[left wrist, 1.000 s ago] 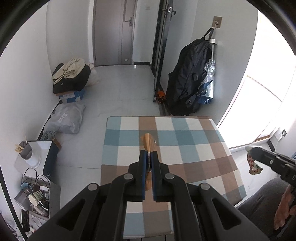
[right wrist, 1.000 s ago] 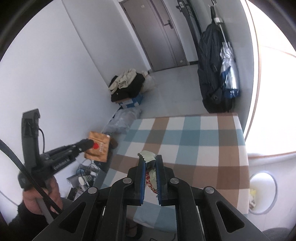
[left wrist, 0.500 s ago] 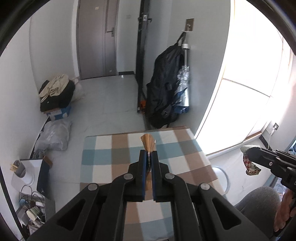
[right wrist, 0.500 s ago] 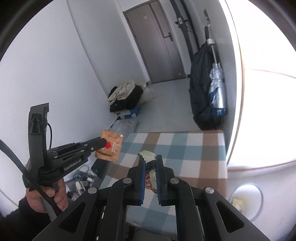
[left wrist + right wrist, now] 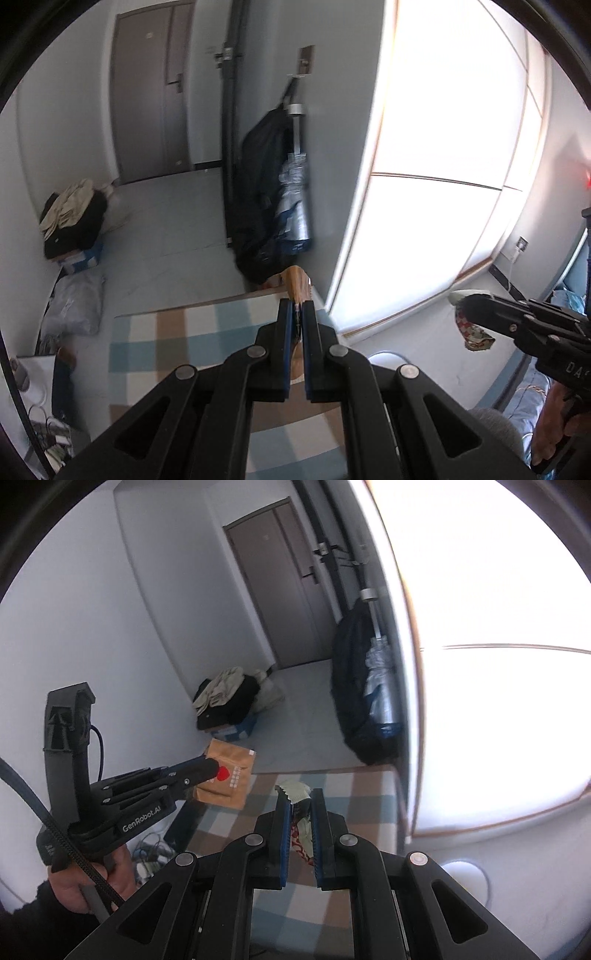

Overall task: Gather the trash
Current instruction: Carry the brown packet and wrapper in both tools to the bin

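Observation:
My left gripper [image 5: 298,304] is shut on a flat brown paper packet [image 5: 298,284], seen edge-on above the checked table [image 5: 177,343]. The right wrist view shows that packet [image 5: 231,775] face-on, with a red mark, pinched in the left gripper [image 5: 214,766] held by a hand. My right gripper [image 5: 298,797] is shut on a crumpled wrapper [image 5: 300,823], pale green with red and white print. In the left wrist view the same wrapper [image 5: 472,330] hangs from the right gripper [image 5: 458,301] at the right. Both grippers hover above the table.
A white round bin [image 5: 467,880] stands on the floor right of the table, under a bright window. A dark bag and folded umbrella [image 5: 273,206] hang on the wall behind. Bags and boxes [image 5: 74,229] lie on the floor at left, near a closed door.
Both grippers have risen and swung to the right with their loads; the table has slid down and left in both views, and the window now fills the right side.

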The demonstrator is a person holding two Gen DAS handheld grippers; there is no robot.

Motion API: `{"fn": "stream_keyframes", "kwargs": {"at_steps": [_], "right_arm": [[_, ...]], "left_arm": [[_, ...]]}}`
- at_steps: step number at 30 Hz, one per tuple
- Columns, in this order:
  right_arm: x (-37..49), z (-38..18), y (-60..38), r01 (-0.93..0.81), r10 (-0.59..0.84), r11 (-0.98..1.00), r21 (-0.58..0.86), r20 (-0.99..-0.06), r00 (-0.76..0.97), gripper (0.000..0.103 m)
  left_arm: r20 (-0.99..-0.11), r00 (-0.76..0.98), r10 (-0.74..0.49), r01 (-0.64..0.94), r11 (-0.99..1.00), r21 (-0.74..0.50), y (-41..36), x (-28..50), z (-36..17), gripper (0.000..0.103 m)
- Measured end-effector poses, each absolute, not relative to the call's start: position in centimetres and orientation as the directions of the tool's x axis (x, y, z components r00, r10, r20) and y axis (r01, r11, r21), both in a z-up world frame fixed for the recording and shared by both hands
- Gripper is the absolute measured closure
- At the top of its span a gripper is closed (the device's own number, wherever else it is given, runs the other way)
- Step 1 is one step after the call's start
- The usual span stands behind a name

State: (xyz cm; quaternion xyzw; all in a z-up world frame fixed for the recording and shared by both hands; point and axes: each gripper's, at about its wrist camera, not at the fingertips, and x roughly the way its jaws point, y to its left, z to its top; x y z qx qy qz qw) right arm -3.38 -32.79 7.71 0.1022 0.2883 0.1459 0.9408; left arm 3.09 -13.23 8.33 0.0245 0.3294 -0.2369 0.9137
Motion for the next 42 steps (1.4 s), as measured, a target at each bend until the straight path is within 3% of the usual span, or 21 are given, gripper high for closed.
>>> {"fn": "stream_keyframes", "kwargs": {"at_steps": [22,30,42], "right_arm": [[-5.5,5.8,-48.5,0.063,0.125,0.945,0.322,-0.531,0.838,0.094],[-5.8,0.6,-54.1,0.192,0.069,0.919,0.345,-0.619,0.782,0.094],[-2.3,-10.9,-58.2,0.293,0.175,0.843,0.451,-0.744,0.644,0.094]], "left_arm": [[-0.647,0.506,-0.570,0.663,0.737,-0.131,-27.7,2.6,7.2,0.102],[-0.702,0.407,-0.585,0.709,0.686,-0.161,-32.6,3.1,4.1,0.102],[-0.835,0.220,-0.505,0.682,0.691,-0.239,-37.2,5.5,-3.3,0.102]]}}
